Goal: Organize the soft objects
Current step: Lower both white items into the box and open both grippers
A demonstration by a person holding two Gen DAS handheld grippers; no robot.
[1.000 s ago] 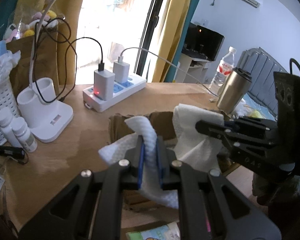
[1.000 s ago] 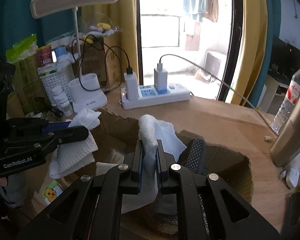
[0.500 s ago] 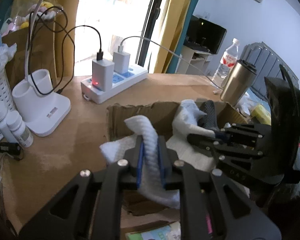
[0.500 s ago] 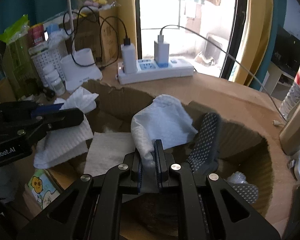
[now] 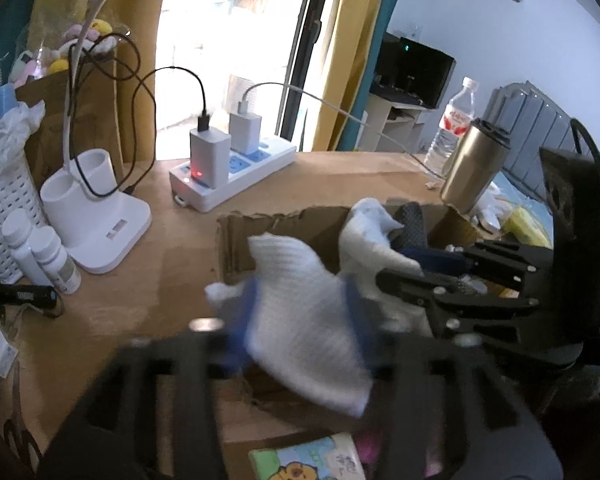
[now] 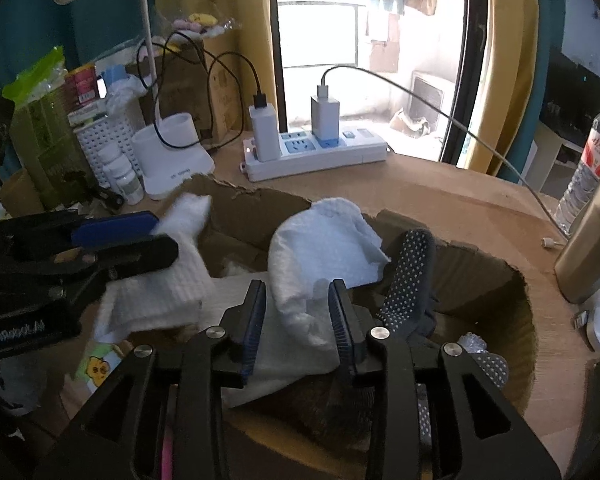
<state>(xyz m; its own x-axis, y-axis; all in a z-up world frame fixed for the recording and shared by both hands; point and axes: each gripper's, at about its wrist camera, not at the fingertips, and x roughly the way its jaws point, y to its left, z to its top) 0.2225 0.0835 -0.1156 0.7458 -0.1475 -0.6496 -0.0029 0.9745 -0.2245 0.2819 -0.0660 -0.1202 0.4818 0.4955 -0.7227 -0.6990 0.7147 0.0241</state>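
- White cloths are what I am sorting, and both sit at the cardboard box (image 6: 480,276) in the middle of the wooden table (image 5: 148,264).
- From my left wrist view, the left gripper (image 5: 300,316) has its blue-padded fingers (image 5: 242,320) spread wide apart. One white cloth (image 5: 304,320) lies between them, blurred, so I cannot tell whether it touches either pad. It hangs over the box's near wall.
- From my right wrist view, the right gripper (image 6: 298,320) also stands open, with the second white cloth (image 6: 320,256) rising between its fingers (image 6: 256,320) and slumped inside the box. I cannot tell whether the pads still touch it.
- In that same view the left gripper (image 6: 132,236) comes in from 9 o'clock, its cloth (image 6: 168,276) draped under its tips over the box's left edge.
- A dark dotted glove (image 6: 408,276) leans upright in the box at 3 o'clock of the second cloth, just beside it.
- Behind the box at 12 o'clock lies a white power strip (image 6: 316,156) with two chargers plugged in.
- At 10 o'clock stands a white lamp base (image 6: 172,152), with small white bottles (image 6: 120,172) near it.
- At 3 o'clock, outside the box, stands a steel tumbler (image 5: 474,164), with a water bottle (image 5: 456,120) behind it.
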